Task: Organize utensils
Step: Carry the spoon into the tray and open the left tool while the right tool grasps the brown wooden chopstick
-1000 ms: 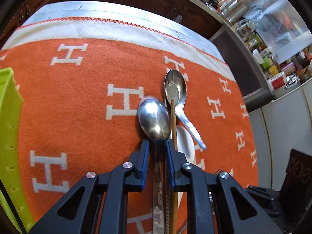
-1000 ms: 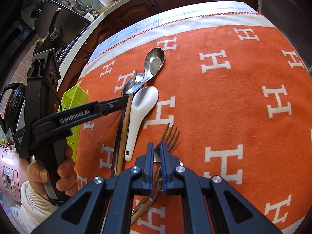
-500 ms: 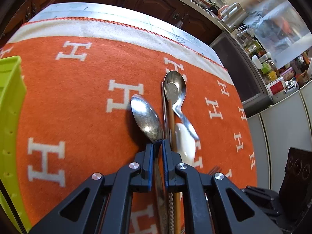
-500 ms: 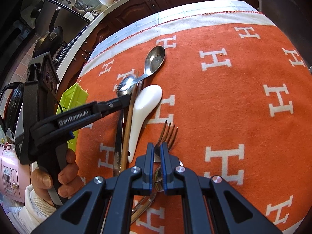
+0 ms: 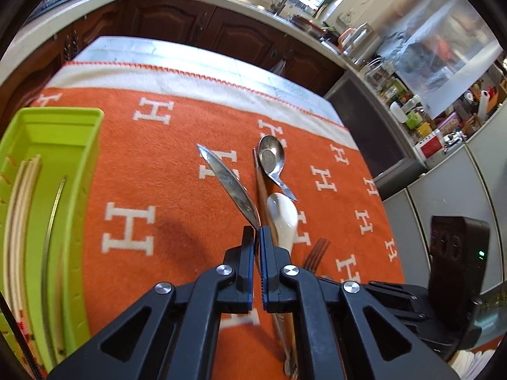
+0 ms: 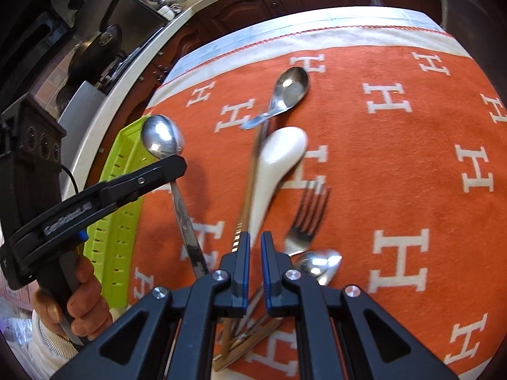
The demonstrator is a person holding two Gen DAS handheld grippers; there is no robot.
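Note:
My left gripper is shut on a large steel spoon and holds it lifted above the orange cloth; the same spoon shows in the right wrist view, raised near the green tray. My right gripper has its jaws a small gap apart and holds nothing, above the pile of utensils. On the cloth lie a small steel spoon, a white ceramic spoon, a wooden chopstick, a fork and another steel spoon.
A lime green tray stands at the left with chopsticks inside. The orange cloth covers the table. Dark cabinets and a crowded counter lie beyond the far edge.
My left gripper has lifted the large steel spoon off the cloth and carried it left toward the green tray. My right gripper has opened slightly and moved a bit left.

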